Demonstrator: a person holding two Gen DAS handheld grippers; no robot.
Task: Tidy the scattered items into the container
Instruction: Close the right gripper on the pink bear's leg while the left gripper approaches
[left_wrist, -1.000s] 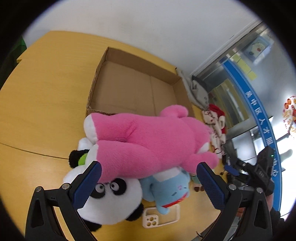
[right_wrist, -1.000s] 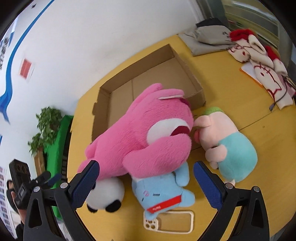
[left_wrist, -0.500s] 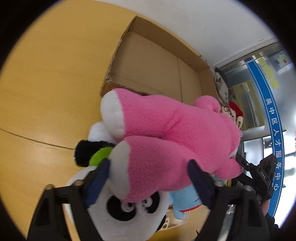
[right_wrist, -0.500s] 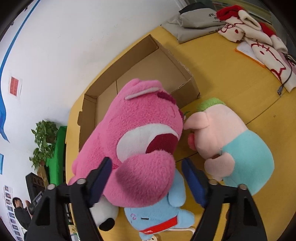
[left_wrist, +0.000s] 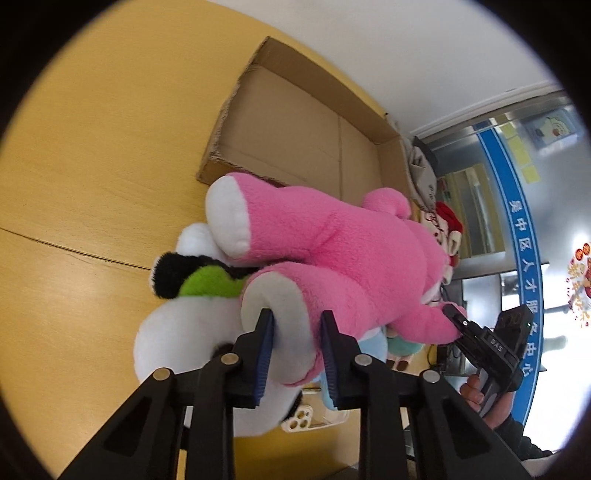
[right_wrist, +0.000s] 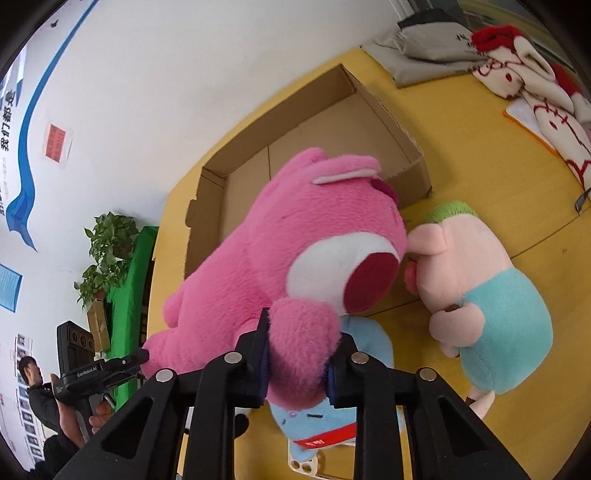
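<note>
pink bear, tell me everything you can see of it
The pink bear is a large plush of fuzzy fleece, with white foot pads, a white muzzle and a dark red nose. It lies stretched across the pile, on the panda and the blue toy, its head beside the pig and in front of the box. The left gripper is closing on a foot, pads pressing it; the right gripper is shut on an arm.
</note>
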